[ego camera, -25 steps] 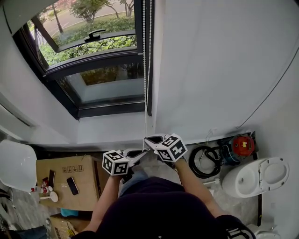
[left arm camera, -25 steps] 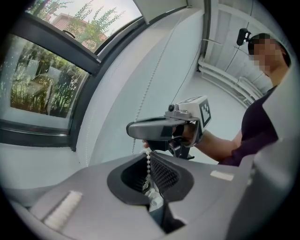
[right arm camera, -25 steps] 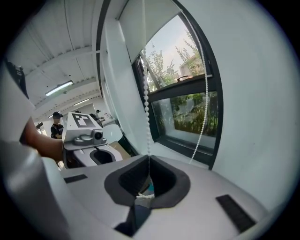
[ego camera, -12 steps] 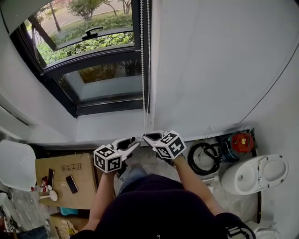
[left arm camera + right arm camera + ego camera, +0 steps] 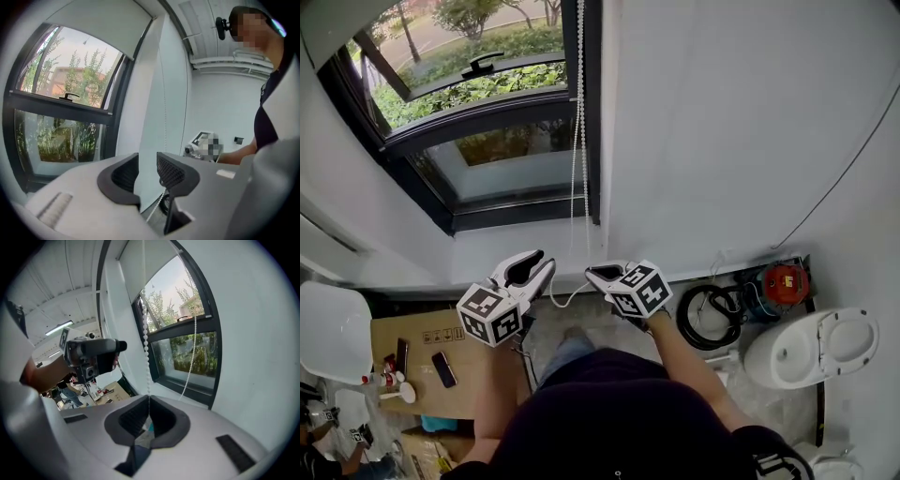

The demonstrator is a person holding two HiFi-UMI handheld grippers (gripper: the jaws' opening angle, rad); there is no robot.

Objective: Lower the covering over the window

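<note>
A white bead chain (image 5: 578,141) hangs beside the dark-framed window (image 5: 487,122) and runs down to my right gripper (image 5: 593,273), which is shut on it. In the right gripper view the chain (image 5: 146,338) rises straight out of the shut jaws (image 5: 149,398), and a second strand (image 5: 191,352) hangs by the glass. A slack loop (image 5: 567,298) droops below. My left gripper (image 5: 540,261) is open, left of the chain and apart from it. Nothing lies between its jaws (image 5: 147,161). The white roller blind (image 5: 101,26) covers only the window's top.
A cardboard box (image 5: 422,342) with phones on it stands at lower left beside a white seat (image 5: 333,328). At the right are a toilet (image 5: 811,352), a red device (image 5: 786,289) and a coil of black hose (image 5: 712,323). A thin black cable (image 5: 844,178) crosses the white wall.
My left gripper has opened, let go of the chain and moved left and slightly up. The right gripper keeps its hold in nearly the same place. A slack loop now hangs below it.
</note>
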